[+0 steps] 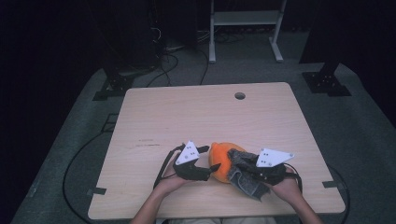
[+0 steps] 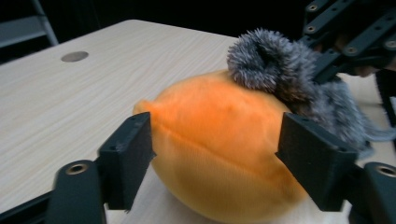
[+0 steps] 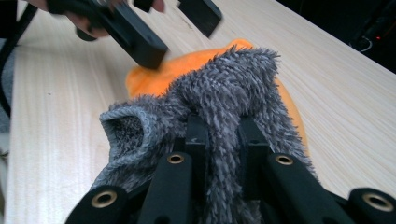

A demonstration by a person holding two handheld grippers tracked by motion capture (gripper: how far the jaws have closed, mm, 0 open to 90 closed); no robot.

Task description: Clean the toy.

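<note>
An orange plush ball (image 1: 219, 158) (image 2: 210, 140) lies on the wooden table (image 1: 196, 116) near its front edge. A grey fuzzy sock (image 1: 246, 181) (image 2: 271, 60) (image 3: 224, 84) is draped over the ball's right side. My right gripper (image 1: 243, 170) (image 3: 224, 135) is shut on the sock, with the fabric bunched between and around its jaws. My left gripper (image 1: 208, 162) (image 2: 215, 154) stands open at the ball's left end, one jaw on each side of it, without squeezing it. The left gripper (image 3: 180, 32) also appears at the top of the right gripper view, above the plush ball (image 3: 149, 74).
A round cable hole (image 1: 239, 95) sits near the table's far edge. Black cables (image 1: 161, 170) trail from the grippers over the front of the table. Beyond the table stand a white metal frame (image 1: 245, 28) and dark stands on grey carpet.
</note>
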